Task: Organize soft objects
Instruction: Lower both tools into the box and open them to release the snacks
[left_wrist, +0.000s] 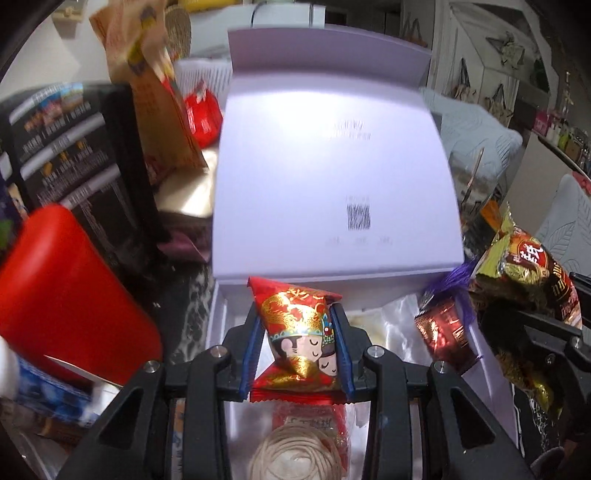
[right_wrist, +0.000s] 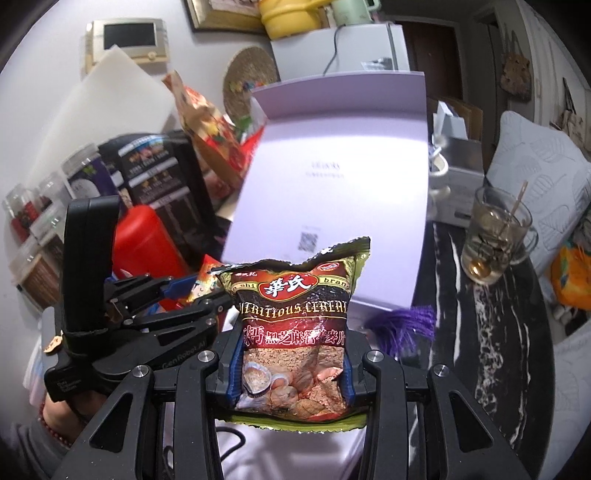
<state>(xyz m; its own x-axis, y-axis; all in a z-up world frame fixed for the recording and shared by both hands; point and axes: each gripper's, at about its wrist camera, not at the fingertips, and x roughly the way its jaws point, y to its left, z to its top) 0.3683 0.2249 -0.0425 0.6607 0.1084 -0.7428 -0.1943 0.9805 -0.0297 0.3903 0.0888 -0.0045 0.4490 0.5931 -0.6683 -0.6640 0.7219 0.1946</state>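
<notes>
My left gripper (left_wrist: 297, 321) is shut on a small red and gold candy packet (left_wrist: 299, 332) with two cartoon faces, held above the open pale lilac gift box (left_wrist: 487, 354). The box lid (left_wrist: 332, 177) stands up behind it. My right gripper (right_wrist: 291, 336) is shut on a brown and gold cereal sachet (right_wrist: 295, 332), held upright in front of the same lid (right_wrist: 332, 192). That sachet also shows at the right edge of the left wrist view (left_wrist: 524, 284). The left gripper shows at the left of the right wrist view (right_wrist: 173, 291).
Inside the box lie a red packet and a coil of twine (left_wrist: 295, 458), a dark red sachet (left_wrist: 443, 332) and a purple tassel (right_wrist: 402, 325). A red container (left_wrist: 66, 295), black box (left_wrist: 74, 155) and orange bag (left_wrist: 155, 110) stand left. A glass mug (right_wrist: 495, 240) stands right.
</notes>
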